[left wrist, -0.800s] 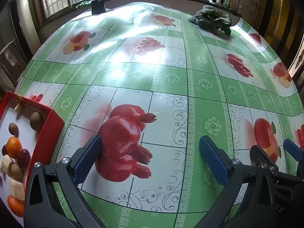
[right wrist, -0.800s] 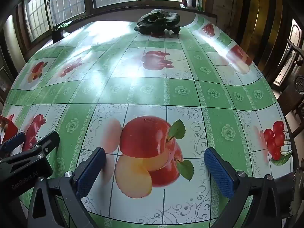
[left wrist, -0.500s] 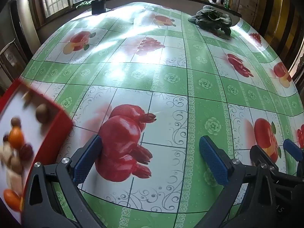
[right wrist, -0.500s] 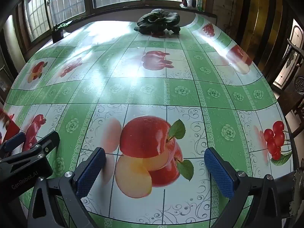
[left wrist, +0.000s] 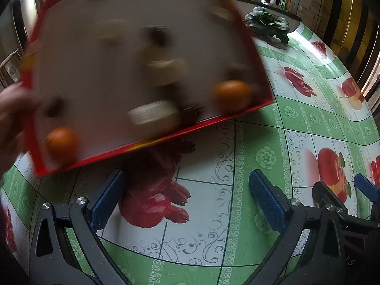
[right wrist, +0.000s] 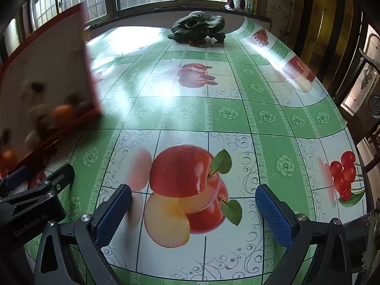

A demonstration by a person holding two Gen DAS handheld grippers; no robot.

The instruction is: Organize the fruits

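A red box with a white inside (left wrist: 99,54) is tilted steeply in the air above the table, blurred by motion, with a person's hand (left wrist: 9,114) on its left edge. Blurred fruit lies in it: two oranges (left wrist: 231,95), pale chunks (left wrist: 154,116) and dark pieces. The same red box (right wrist: 47,71) shows at the left of the right wrist view. My left gripper (left wrist: 185,201) hangs open below the box, nothing between its blue pads. My right gripper (right wrist: 193,213) is open over a printed apple, holding nothing.
The table (right wrist: 232,114) wears a green and white cloth printed with fruit pictures. A dark leafy vegetable (right wrist: 198,27) lies at the far end near the windows. Wooden chairs (right wrist: 370,99) stand at the right edge.
The red box has swung up from the table's left edge into the air and across the view, tilting so the fruit slides. Both grippers have stayed in place, open.
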